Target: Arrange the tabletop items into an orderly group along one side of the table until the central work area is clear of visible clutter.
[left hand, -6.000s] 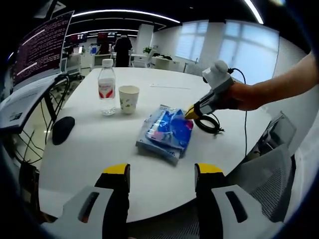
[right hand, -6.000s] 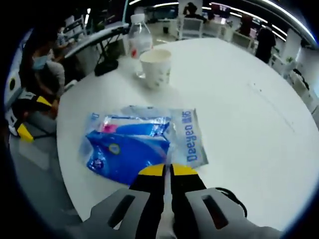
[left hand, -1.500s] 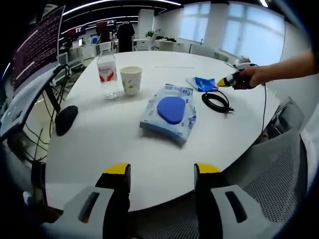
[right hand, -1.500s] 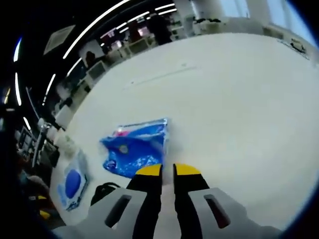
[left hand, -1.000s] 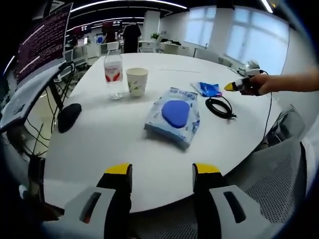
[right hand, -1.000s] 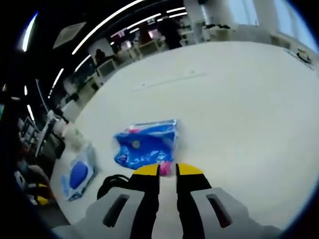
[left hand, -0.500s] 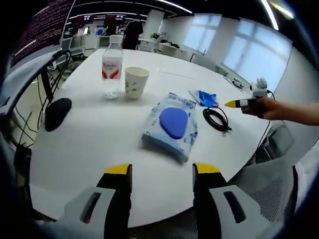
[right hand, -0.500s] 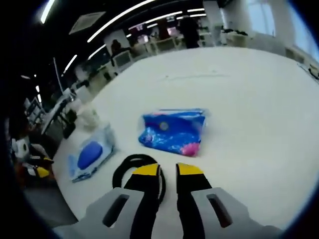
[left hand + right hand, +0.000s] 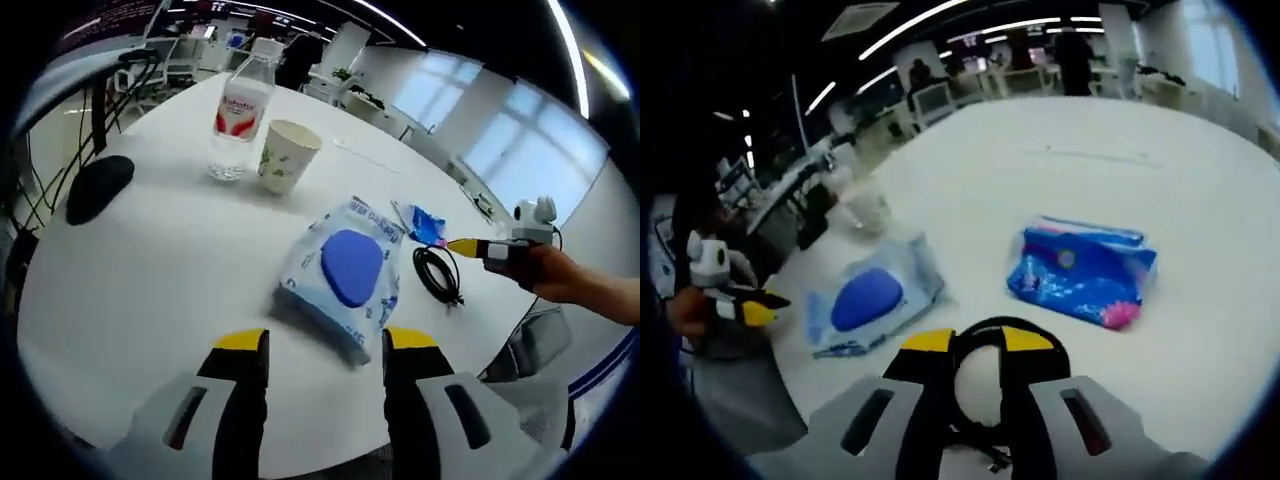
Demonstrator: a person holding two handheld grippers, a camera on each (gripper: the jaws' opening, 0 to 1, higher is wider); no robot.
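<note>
- While the wet-wipes pack (image 9: 345, 275) lies near the middle of the white round surface (image 9: 150, 290), everything else can be placed from it: the coiled black cable (image 9: 437, 274) is just beside it toward the right tongs (image 9: 466, 245), and the small blue packet (image 9: 424, 223) is just past the cable.
- On the far side of the wipes pack stand a paper cup (image 9: 284, 157) and a water bottle (image 9: 237, 114), close together, with a black mouse (image 9: 97, 187) well apart near the surface's edge.
- From the right gripper view, the right tongs (image 9: 977, 341) hover directly over the cable (image 9: 990, 400), jaws set narrow with a slim gap and nothing between them; the wipes pack (image 9: 868, 296) is to one side, the blue packet (image 9: 1085, 271) to the other.
- The left tongs (image 9: 314, 340) stand wide and hold nothing, aimed at the wipes pack from the near edge of the surface.
- My judgement: the cable is light and limp, so pinching a single strand would let the coil sag and unwind; better to take hold across the bundled loops on one side.
- The wipes pack looks soft and slick-skinned, likely heavier than the packet; a grip on its crimped end seam, or a push along the surface, seems safer than squeezing its middle.
- The blue packet looks thin and crinkly, best nipped at an edge.
- The cup is light and crushable, so it wants a gentle hold.
</note>
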